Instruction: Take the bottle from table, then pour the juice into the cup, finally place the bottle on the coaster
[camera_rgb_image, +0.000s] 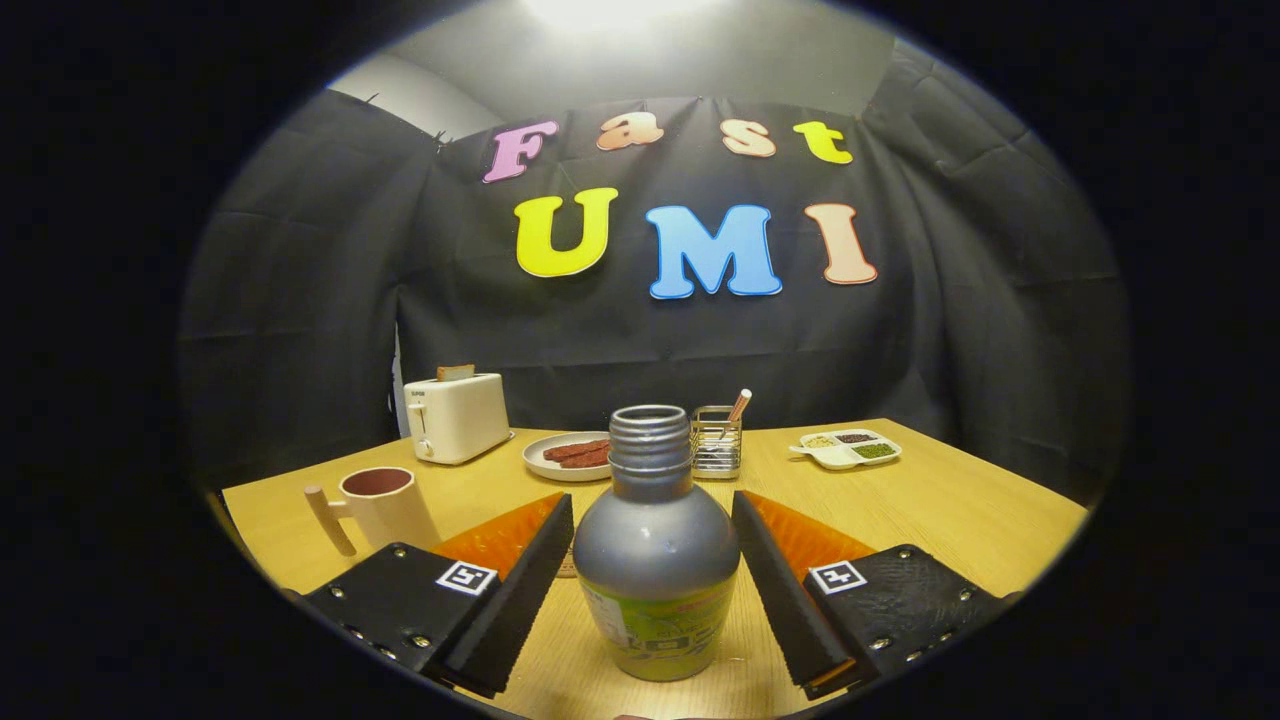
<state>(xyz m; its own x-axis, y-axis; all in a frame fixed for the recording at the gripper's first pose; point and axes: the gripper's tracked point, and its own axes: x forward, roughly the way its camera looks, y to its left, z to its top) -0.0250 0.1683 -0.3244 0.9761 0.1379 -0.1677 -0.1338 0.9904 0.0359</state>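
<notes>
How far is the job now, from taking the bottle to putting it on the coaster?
Nothing looks finished yet. In hand: the open claw has the bottle standing upright between its fingers on the table, with gaps on both sides, so it is not gripped. Left: closing on the bottle, lifting it, pouring into the cup to the left, then setting it on the coaster, which I cannot identify for sure.

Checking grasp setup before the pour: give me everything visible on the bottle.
The bottle stands upright on the wooden table, between the fingers of the gripper. It has a grey metallic-looking body with rounded shoulders, a green label around its lower part, and a threaded neck with no cap on, its mouth open. The contents cannot be seen. The fingers flank it on both sides, open, with small gaps, so nothing but the table seems to touch it.
</notes>
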